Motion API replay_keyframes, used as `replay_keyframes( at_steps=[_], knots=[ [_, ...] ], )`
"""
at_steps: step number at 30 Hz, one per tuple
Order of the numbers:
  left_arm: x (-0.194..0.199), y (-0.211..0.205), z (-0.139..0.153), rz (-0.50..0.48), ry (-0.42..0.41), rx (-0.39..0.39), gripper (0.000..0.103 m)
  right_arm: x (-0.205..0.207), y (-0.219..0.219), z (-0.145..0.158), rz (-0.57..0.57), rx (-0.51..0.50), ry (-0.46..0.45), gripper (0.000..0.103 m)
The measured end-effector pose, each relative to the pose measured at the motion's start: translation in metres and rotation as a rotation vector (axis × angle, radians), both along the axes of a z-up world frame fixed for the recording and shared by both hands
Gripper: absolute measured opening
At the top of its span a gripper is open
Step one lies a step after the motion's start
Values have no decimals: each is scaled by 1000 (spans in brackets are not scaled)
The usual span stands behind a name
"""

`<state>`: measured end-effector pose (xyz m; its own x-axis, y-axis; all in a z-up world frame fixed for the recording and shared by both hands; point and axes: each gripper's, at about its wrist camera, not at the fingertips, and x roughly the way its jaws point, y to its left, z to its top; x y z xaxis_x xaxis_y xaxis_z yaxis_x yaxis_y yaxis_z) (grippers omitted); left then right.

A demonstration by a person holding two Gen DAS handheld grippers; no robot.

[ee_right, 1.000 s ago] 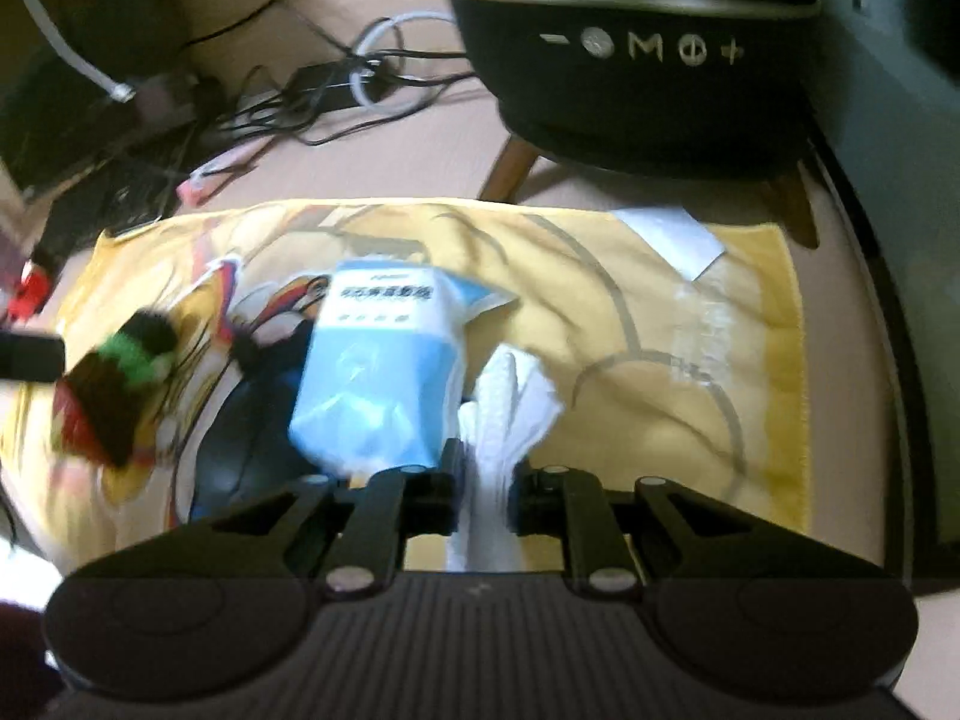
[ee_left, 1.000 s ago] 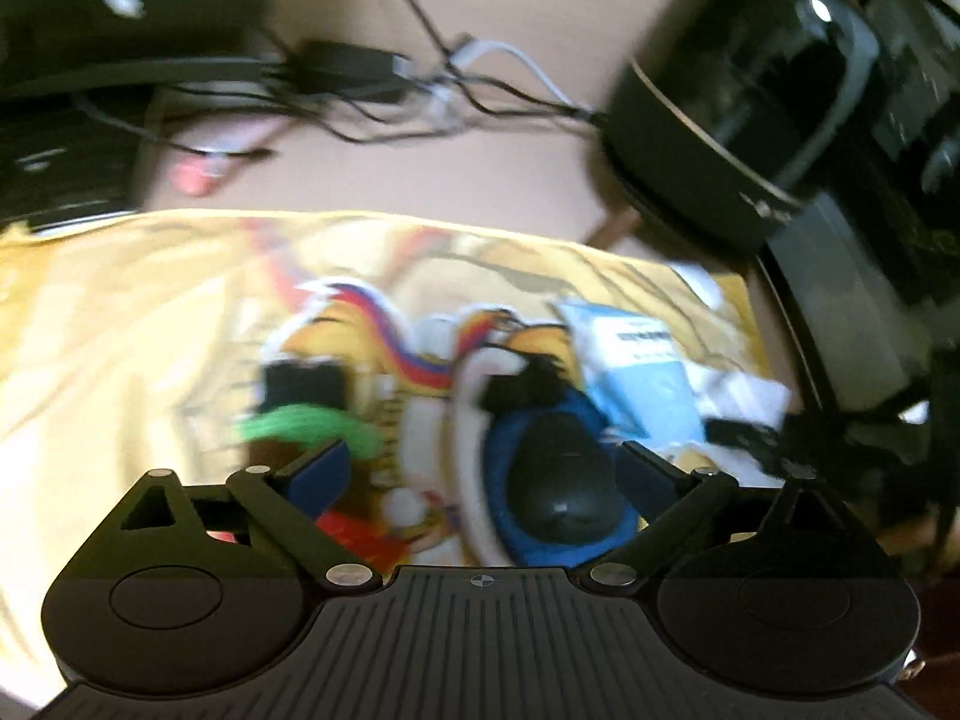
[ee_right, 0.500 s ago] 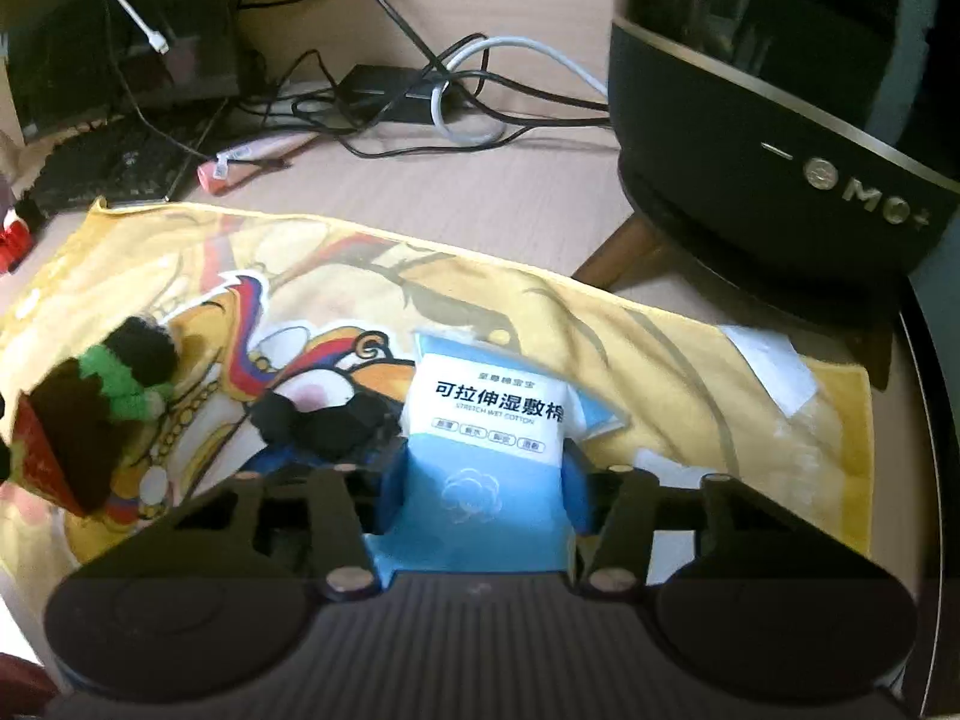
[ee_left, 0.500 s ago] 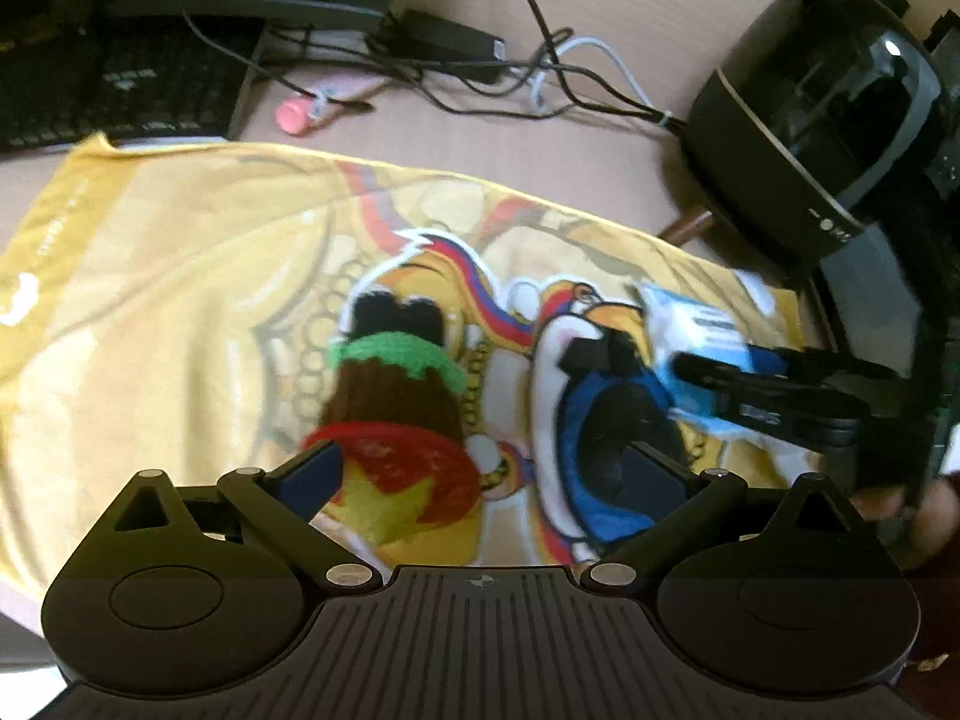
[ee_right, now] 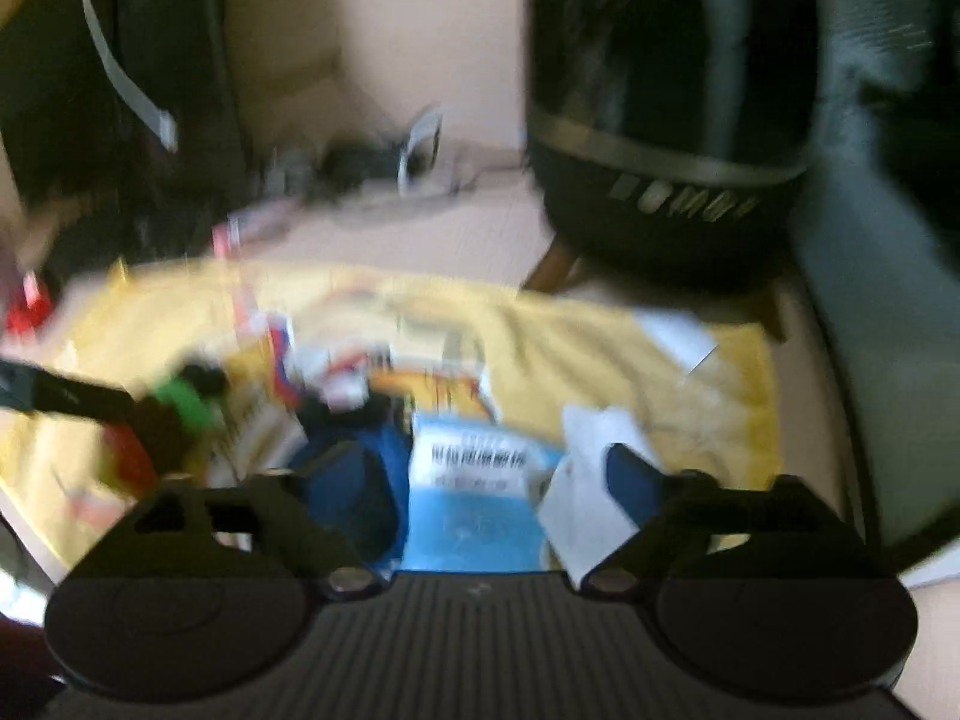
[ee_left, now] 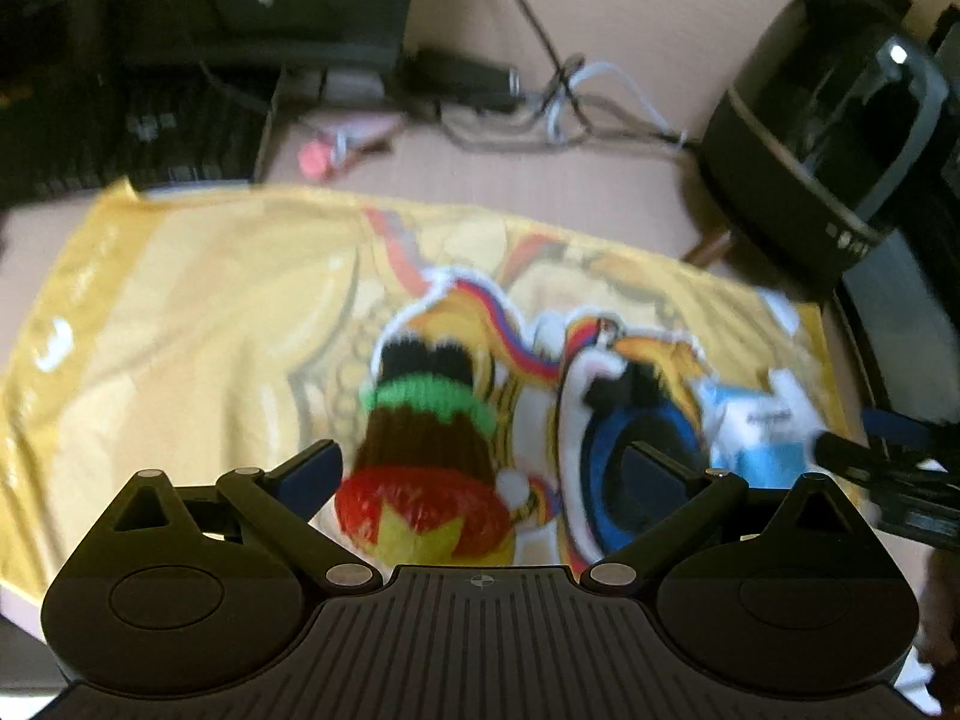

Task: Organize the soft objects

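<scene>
Between our left tongs [ee_left: 480, 468], spread wide, sits the knitted toy [ee_left: 429, 450]; right tongs [ee_right: 480, 480] (gaping now) have dropped the blue packet [ee_right: 474, 498]

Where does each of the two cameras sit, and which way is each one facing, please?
Left wrist: on the open left gripper, looking forward and down over the knitted toy on the yellow towel.
Right wrist: on the open right gripper, facing the blue wipes pack; blurred.
Shared: toy, pack, towel, black speaker; each shows the other gripper.
</scene>
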<state>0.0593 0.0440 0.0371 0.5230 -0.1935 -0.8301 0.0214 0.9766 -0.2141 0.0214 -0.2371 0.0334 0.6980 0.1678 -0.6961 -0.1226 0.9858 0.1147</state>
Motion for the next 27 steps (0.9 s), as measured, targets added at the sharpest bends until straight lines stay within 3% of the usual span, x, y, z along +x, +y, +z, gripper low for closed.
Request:
replay_keyframes(
  at_steps=[2,3,6,9,14,27],
  knots=[
    [-8,-7,10,7,-40,5,102,-19,-6,16,-69,62,-67,95],
    [-14,-11,13,24,-55,22,103,-30,-5,18,-114,97,-87,100],
    [-41,-29,11,9,-58,61,103,-59,0,14,-206,190,-77,103],
    [-44,-44,2,-81,-1,47,103,-53,2,9,-203,151,18,103],
    [-52,-59,9,-148,-32,127,103,-50,6,9,-191,132,47,103],
    [-62,-48,4,-71,38,173,103,-51,31,4,-132,100,96,103]
  ],
)
